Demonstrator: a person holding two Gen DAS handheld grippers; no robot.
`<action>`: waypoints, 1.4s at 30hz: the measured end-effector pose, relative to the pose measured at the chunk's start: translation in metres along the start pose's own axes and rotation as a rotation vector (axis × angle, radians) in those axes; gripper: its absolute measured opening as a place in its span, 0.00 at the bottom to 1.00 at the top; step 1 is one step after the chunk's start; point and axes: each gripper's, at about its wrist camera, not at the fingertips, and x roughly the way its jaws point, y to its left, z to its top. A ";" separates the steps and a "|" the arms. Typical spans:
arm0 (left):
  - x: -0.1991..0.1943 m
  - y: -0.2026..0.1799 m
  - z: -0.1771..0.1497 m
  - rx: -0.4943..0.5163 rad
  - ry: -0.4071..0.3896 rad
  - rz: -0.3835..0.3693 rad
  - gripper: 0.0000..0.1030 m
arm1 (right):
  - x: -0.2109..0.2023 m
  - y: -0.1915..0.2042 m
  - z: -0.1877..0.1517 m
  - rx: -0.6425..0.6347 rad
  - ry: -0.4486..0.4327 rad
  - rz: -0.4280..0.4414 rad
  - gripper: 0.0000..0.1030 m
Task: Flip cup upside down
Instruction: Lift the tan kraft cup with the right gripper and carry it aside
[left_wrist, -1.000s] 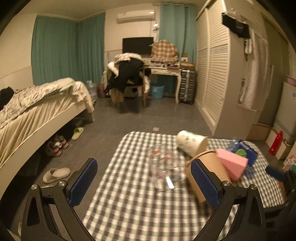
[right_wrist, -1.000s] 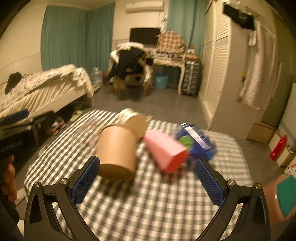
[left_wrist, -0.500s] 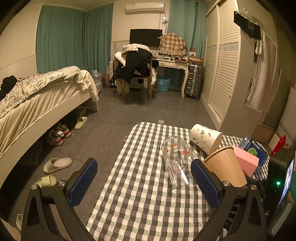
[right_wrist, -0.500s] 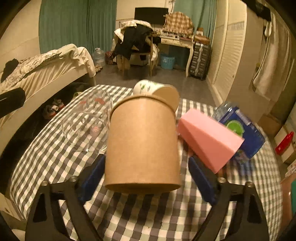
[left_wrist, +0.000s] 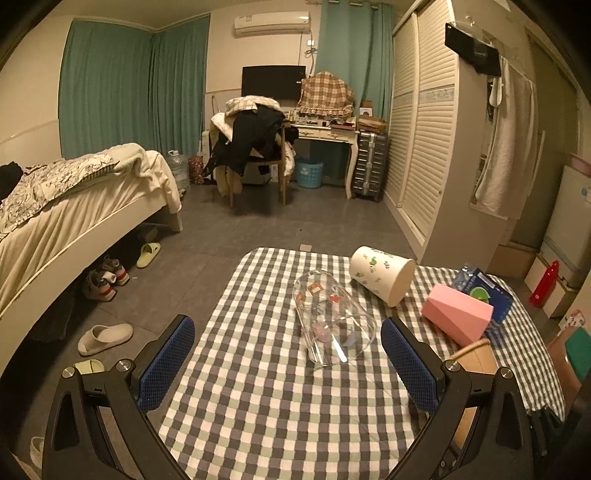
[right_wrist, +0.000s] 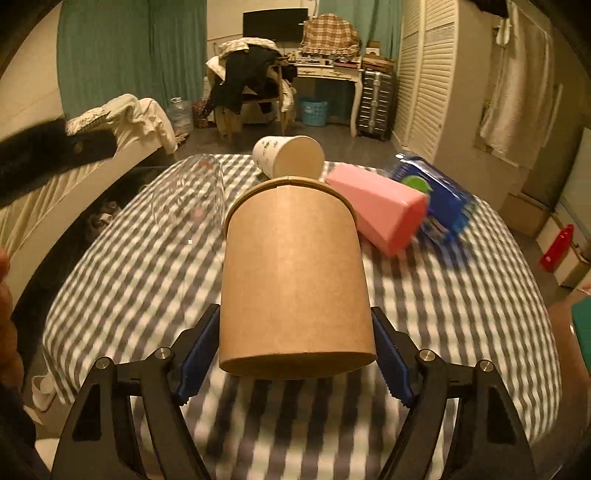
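My right gripper is shut on a brown paper cup, its blue pads pressed on both sides near the base, the rim pointing away from the camera. The cup is held above the checked table. In the left wrist view part of the brown cup shows at the right, behind my finger. My left gripper is open and empty over the table's near part. A clear glass lies on its side just ahead of it, between its fingers' line.
A white printed paper cup lies on its side at the table's far part. A pink cup and a blue packet lie at the right. A bed stands left of the table; slippers lie on the floor.
My right gripper has closed on the brown cup and lifted it, the view now blurred with motion. My left gripper has drawn back, so the glass lies farther ahead.
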 end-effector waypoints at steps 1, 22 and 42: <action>-0.002 -0.001 -0.001 0.005 -0.001 -0.002 1.00 | -0.003 0.001 -0.005 0.001 0.005 -0.009 0.75; -0.078 -0.040 -0.042 0.055 -0.061 0.109 1.00 | -0.110 -0.085 0.022 0.026 -0.249 0.015 0.93; -0.035 -0.155 -0.113 -0.035 0.021 -0.076 1.00 | -0.073 -0.209 -0.004 0.211 -0.230 -0.076 0.94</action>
